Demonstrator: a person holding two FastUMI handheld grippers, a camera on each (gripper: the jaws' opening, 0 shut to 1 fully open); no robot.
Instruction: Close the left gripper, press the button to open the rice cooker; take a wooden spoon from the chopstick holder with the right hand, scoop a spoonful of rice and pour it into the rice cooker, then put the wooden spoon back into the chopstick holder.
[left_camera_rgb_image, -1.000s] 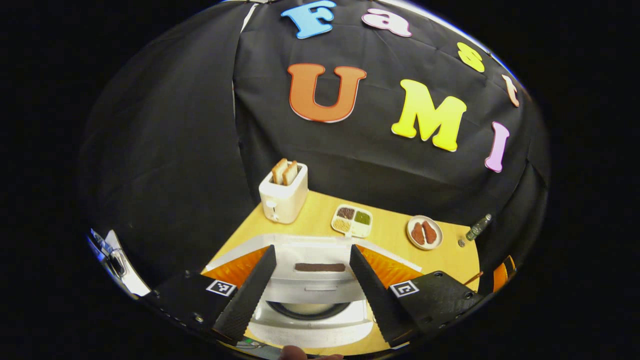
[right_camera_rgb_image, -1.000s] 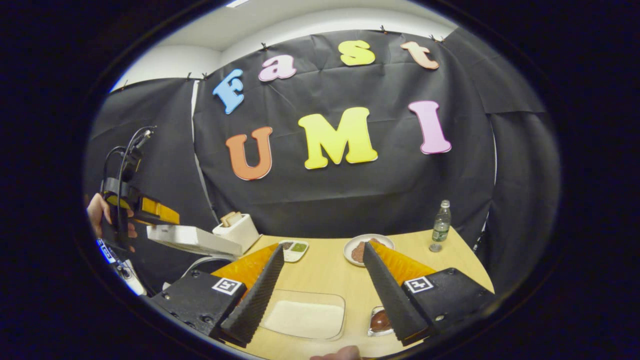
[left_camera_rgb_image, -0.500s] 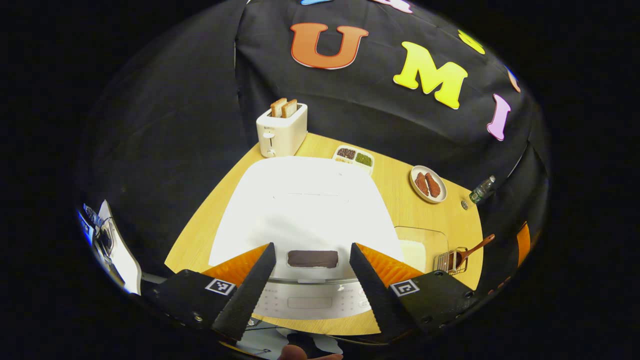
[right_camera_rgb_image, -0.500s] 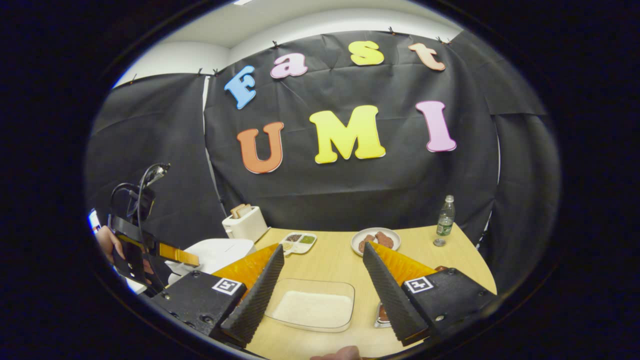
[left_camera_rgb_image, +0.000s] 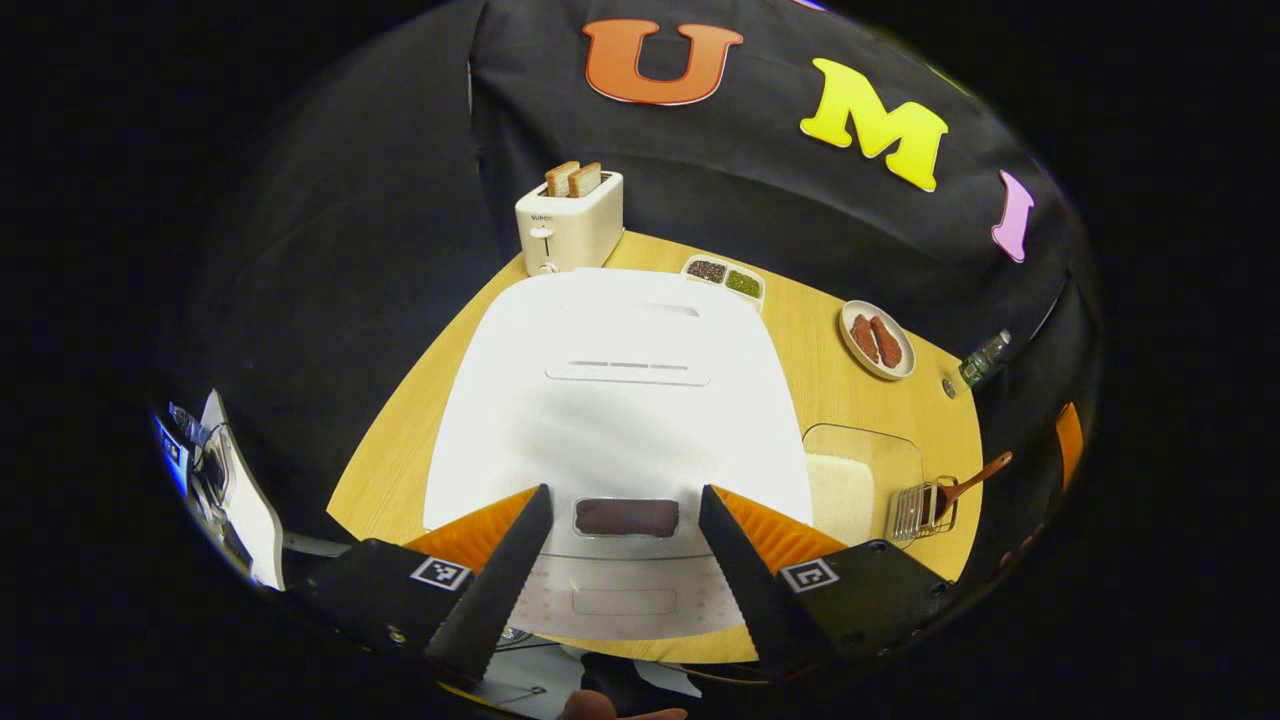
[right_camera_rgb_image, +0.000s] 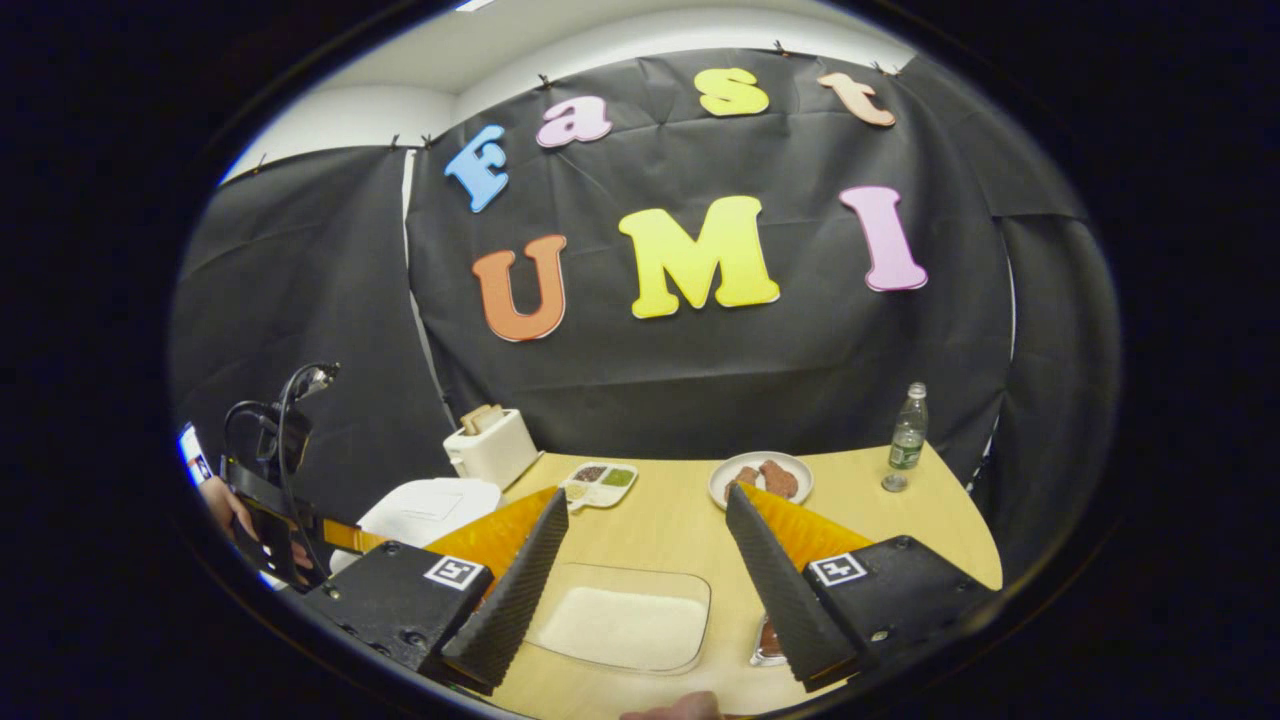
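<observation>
L fingers (left_camera_rgb_image: 620, 570) spread above cooker lid (left_camera_rgb_image: 620, 400).

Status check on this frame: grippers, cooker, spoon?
Left gripper open above the rice cooker, lid down. Right gripper open, empty. Wooden spoon in chopstick holder.

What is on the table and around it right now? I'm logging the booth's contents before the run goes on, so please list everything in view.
rice cooker: one, white, lid down, table's near left part
button: one, dark, front of the cooker lid
toaster: one, cream, two bread slices in it, back left
divided dish: one, white, dark and green fillings, behind the cooker
plate: one, white, two brown pieces on it, back middle
bottle: one, clear green, back right
rice tray: one, clear, white rice inside, near edge
chopstick holder: one, wire, beside the tray
wooden spoon: one, brown, in the holder
table: one, light wood
left gripper: open, above the button
right gripper: open, above the tray
</observation>
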